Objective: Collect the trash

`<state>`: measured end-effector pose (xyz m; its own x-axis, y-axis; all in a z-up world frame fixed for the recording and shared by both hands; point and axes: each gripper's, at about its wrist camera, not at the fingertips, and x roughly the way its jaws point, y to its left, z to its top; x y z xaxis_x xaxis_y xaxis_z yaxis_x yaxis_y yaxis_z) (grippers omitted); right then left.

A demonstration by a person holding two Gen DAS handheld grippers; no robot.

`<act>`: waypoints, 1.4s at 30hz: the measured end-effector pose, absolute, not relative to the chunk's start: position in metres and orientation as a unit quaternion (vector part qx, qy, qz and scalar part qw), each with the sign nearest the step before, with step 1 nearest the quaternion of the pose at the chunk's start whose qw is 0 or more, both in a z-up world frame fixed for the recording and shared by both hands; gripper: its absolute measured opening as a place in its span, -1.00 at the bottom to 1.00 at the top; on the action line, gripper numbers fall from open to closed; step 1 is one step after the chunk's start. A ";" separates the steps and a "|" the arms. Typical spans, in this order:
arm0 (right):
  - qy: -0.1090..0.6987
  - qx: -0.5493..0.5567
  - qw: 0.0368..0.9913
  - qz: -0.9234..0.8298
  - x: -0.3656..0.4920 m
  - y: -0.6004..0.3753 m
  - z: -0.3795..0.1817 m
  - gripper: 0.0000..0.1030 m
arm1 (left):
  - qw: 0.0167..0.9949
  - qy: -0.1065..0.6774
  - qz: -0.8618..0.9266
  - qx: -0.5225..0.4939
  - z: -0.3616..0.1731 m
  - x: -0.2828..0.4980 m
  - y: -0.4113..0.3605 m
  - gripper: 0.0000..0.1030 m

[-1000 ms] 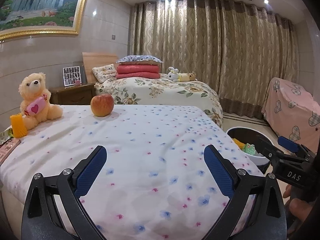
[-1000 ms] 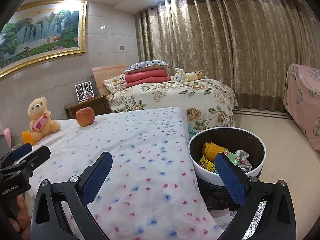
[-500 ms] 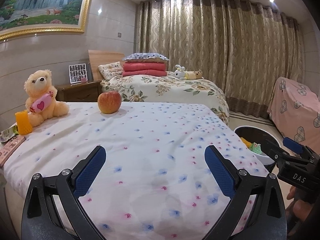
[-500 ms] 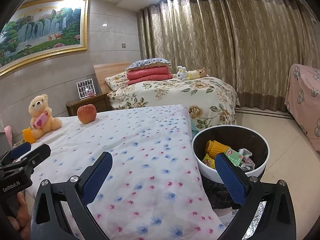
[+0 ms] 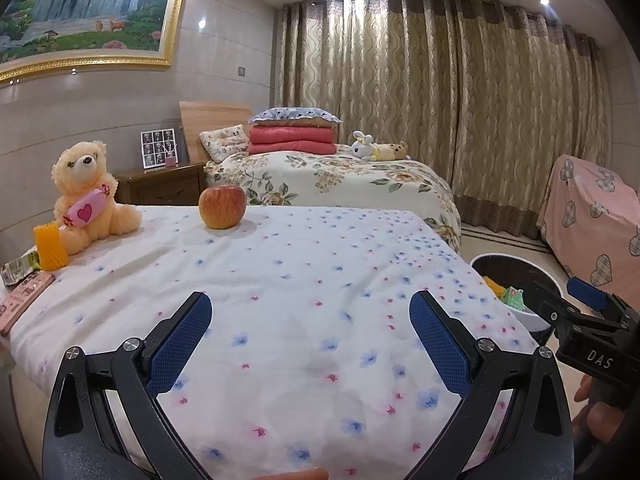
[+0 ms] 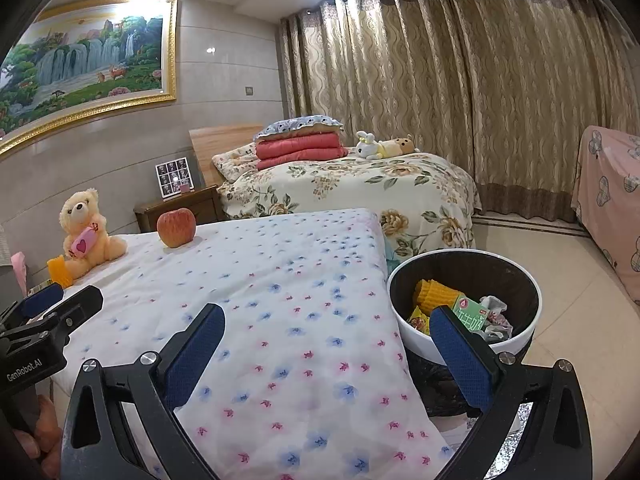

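Near bed (image 5: 304, 280) with white flower-print cover fills both views; second bed (image 6: 360, 184) with floral quilt behind it, curtains (image 6: 460, 80) at back. Trash bin (image 6: 516, 340), dark inside with a white rim, stands on the floor just beside the near bed's right edge; holds yellow foam net, green carton, crumpled wrappers. Left claw (image 5: 310, 338) is spread wide, nothing between the blue pads, over the near bed. Right claw (image 6: 326, 356) also wide apart and empty, one finger over the bed, the other in front of the bin. Teddy bear (image 5: 86, 196) sits at bed's far left, apple (image 5: 222, 206) near it. Remaining trash by the bear: orange foam net (image 5: 50, 248) touching its foot, green wrapper (image 5: 18, 270), pink packet (image 5: 20, 302) at left edge.
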<state>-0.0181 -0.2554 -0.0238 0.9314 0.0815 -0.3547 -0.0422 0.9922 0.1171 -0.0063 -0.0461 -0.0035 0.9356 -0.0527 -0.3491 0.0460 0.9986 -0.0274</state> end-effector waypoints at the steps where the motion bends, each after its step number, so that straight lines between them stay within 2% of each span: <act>1: 0.182 0.054 0.981 0.032 -0.018 -0.256 -0.024 1.00 | 0.984 0.178 -0.026 -0.009 -0.004 -0.006 -0.046 0.97; 42: 0.184 0.060 0.980 0.035 -0.019 -0.256 -0.023 1.00 | 0.982 0.185 -0.032 -0.008 -0.008 -0.004 -0.047 0.97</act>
